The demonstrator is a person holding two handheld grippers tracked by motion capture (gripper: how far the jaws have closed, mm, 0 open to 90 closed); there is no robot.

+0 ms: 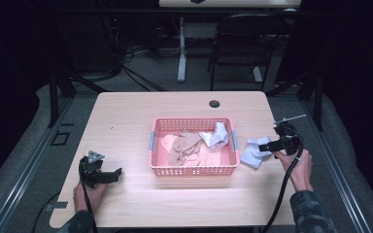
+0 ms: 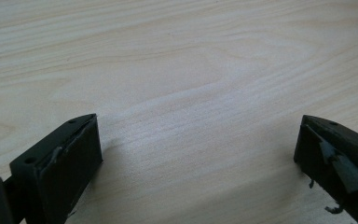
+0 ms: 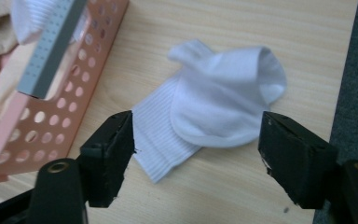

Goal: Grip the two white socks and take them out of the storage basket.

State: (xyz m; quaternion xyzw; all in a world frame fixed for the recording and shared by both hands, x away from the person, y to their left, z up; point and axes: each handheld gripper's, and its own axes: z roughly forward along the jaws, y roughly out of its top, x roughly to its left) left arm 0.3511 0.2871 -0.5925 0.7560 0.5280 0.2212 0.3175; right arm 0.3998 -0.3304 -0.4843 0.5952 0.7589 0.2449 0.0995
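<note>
1. A white sock (image 3: 214, 109) lies crumpled on the wooden counter (image 1: 126, 116), just beside the right-hand wall of a pink perforated basket (image 1: 193, 170).
2. The right gripper (image 1: 271, 145) sits over the sock's far side in the high view, its jaws apart; no pad presses on the fabric.
3. In the right gripper view the sock lies on the counter ahead of the two black jaws, its ribbed cuff end close to the jaw nearer the basket and its rounded part reaching toward the other jaw.
4. The sock rests flat on the wood, free of the jaws.
5. The basket holds beige socks (image 1: 184, 145) in a loose heap and another white sock (image 1: 214, 136) draped near its right rear corner.
6. A grey handle (image 3: 51, 46) is fixed on the basket's side wall, close to the loose sock.
7. The left gripper (image 1: 118, 172) rests low over the counter's near left part, well apart from the basket.
8. Its jaws stand wide apart, with bare wood between them.
</note>
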